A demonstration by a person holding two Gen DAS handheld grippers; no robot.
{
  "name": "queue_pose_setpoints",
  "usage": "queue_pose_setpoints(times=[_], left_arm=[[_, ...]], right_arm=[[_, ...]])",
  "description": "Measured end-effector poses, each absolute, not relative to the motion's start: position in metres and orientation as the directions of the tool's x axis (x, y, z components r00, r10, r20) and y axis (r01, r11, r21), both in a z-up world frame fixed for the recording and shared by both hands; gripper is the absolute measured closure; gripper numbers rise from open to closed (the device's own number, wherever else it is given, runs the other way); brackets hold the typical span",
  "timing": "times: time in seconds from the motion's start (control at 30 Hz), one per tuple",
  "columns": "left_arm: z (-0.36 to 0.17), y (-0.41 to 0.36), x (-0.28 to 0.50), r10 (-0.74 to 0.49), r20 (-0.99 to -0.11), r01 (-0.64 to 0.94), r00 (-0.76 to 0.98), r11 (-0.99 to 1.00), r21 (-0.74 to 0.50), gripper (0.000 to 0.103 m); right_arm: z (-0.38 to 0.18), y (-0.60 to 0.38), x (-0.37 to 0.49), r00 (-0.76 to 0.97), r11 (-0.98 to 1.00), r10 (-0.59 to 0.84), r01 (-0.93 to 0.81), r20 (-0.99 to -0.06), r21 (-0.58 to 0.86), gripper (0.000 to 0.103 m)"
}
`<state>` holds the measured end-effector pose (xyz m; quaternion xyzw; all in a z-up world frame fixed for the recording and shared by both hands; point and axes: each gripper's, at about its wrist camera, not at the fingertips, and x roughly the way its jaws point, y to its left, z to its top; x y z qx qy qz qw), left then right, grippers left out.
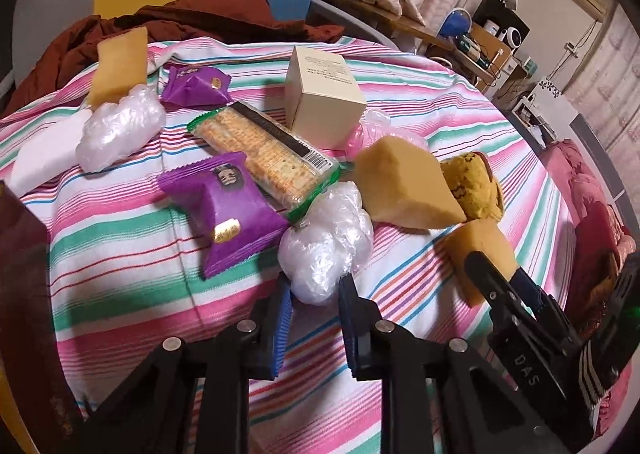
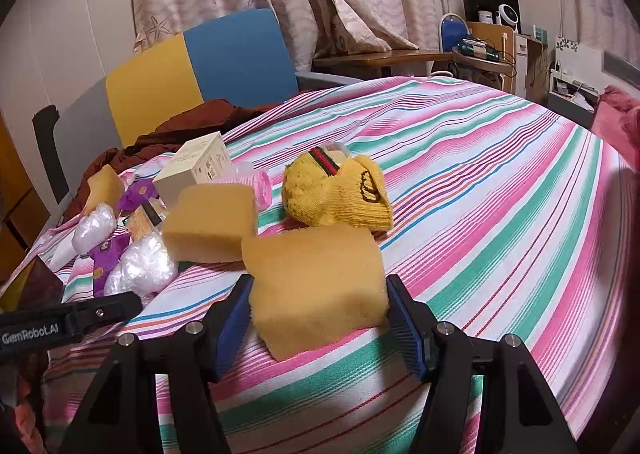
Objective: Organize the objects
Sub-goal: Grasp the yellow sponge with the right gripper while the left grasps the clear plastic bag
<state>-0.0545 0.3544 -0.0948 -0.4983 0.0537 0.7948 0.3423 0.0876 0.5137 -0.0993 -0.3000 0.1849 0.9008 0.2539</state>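
- Left wrist view, centre left: purple snack packet [image 1: 220, 210] lies on the striped cloth [image 1: 120, 246], touching a cracker pack [image 1: 264, 154].
- Lower centre: left gripper [image 1: 316, 286] fingers grasp the near end of a crumpled clear plastic bag [image 1: 324, 246].
- Centre right: a loose yellow sponge [image 1: 404, 190] leans beside a cream box [image 1: 324, 102].
- Right wrist view, upper centre: yellow sock [image 2: 340, 190] rests on the cloth.
- Lower centre: right gripper [image 2: 320, 318] fingers clasp a second yellow sponge [image 2: 316, 286] by its two sides; it sits on the cloth.
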Motion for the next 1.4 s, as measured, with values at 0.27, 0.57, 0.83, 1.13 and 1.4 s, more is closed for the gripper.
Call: queue_pose_setpoints(times=[0.27,0.57,0.83,1.13,1.4], left_arm=[[-0.085,0.33,-0.038,0.532,-0.802,-0.587,-0.271,-0.752,-0.3,0.082],[-0.075,0.297,-0.002,0.58,-0.771,-0.632,-0.261,-0.707,-0.318,0.082],[-0.054,0.255,0.013,0.613,-0.73,-0.623,-0.302,-0.707,-0.336,0.082],[-0.048,0.207,0.02,0.613,-0.709,-0.569,-0.347,-0.739,-0.36,0.082],[-0.035,0.154,0.022,0.596,-0.677,-0.517,-0.43,-0.778,-0.357,0.082]], right_arm=[[-0.099,0.511,0.087,-0.682,-0.804,0.363,-0.574,-0.635,0.156,0.038],[-0.095,0.502,0.087,-0.656,-0.812,0.394,-0.576,-0.644,0.091,0.04],[-0.08,0.486,0.101,-0.671,-0.818,0.359,-0.56,-0.649,0.127,0.041],[-0.055,0.447,0.105,-0.718,-0.837,0.28,-0.507,-0.637,0.204,0.041],[-0.027,0.389,0.093,-0.785,-0.902,0.176,-0.37,-0.595,0.221,0.041]])
